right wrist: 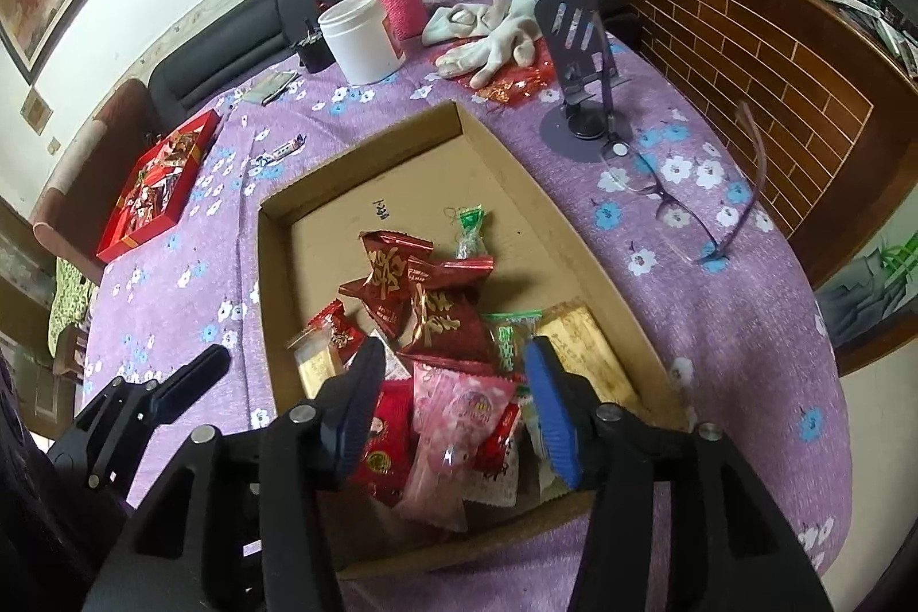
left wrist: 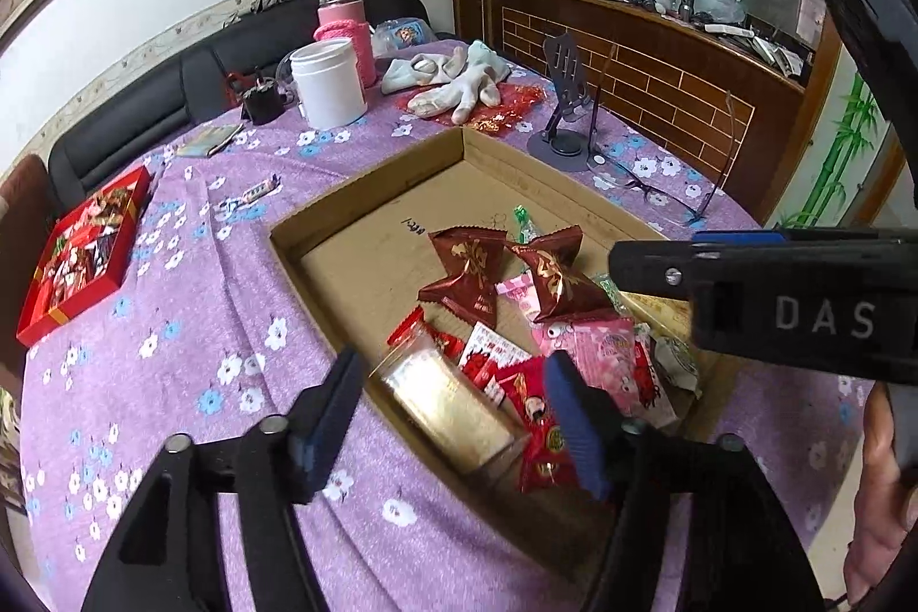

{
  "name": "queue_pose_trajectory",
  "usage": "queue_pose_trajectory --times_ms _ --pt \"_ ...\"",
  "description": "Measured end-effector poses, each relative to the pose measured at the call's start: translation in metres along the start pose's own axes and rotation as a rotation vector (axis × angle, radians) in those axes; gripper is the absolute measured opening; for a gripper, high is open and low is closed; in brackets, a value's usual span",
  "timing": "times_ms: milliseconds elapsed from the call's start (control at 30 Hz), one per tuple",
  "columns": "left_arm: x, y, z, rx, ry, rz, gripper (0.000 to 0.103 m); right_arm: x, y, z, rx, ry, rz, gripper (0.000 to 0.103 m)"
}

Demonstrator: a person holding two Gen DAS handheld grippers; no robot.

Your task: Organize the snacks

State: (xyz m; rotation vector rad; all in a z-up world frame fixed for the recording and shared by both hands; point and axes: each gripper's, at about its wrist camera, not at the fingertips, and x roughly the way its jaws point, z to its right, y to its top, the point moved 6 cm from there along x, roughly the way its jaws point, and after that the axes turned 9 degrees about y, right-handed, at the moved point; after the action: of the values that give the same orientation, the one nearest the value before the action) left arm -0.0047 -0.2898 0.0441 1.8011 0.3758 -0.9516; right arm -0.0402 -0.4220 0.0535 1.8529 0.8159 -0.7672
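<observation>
in the lower middle of both views the snacks [right wrist: 453,382] sit heaped in the cardboard tray [right wrist: 367,136], gathered there for sorting; left tool [left wrist: 453,417] and right tool [right wrist: 453,400] hang released above, grasping nothing

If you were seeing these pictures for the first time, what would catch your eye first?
The shallow cardboard box at mid-table, with bright snack packets heaped at its near end, two dark red packets on top. Next, the red gift tray of sweets at the left edge of the purple flowered tablecloth.
</observation>
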Motion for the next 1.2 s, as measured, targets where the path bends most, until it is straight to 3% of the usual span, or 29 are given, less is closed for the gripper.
queue_pose_trajectory --times_ms 133,333,500,700,800,967,1200 --pt "-0.007 -0.005 -0.006 -0.005 -0.001 -0.013 0.076 -0.011 -0.008 0.001 0.02 -0.004 0.011 0.057" --pt "-0.018 -0.015 -0.015 -0.003 0.002 -0.04 0.091 -0.031 -0.018 -0.002 0.034 -0.012 0.032 0.064" --pt "-0.035 -0.022 -0.02 0.022 0.005 -0.018 0.102 -0.053 -0.029 -0.011 -0.006 -0.051 0.075 0.078" --pt "-0.062 -0.026 -0.024 0.055 0.045 0.074 0.102 -0.074 -0.048 -0.02 -0.05 -0.101 0.125 0.083" --pt "-0.065 -0.026 -0.025 0.07 0.082 0.06 0.102 -0.079 -0.05 -0.024 -0.053 -0.099 0.141 0.083" --pt "-0.07 -0.02 -0.035 0.014 0.05 0.073 0.102 -0.081 -0.049 -0.023 -0.041 -0.111 0.147 0.083" --pt "-0.072 -0.015 -0.04 0.03 0.157 0.089 0.102 -0.079 -0.049 -0.02 -0.038 -0.123 0.143 0.083"
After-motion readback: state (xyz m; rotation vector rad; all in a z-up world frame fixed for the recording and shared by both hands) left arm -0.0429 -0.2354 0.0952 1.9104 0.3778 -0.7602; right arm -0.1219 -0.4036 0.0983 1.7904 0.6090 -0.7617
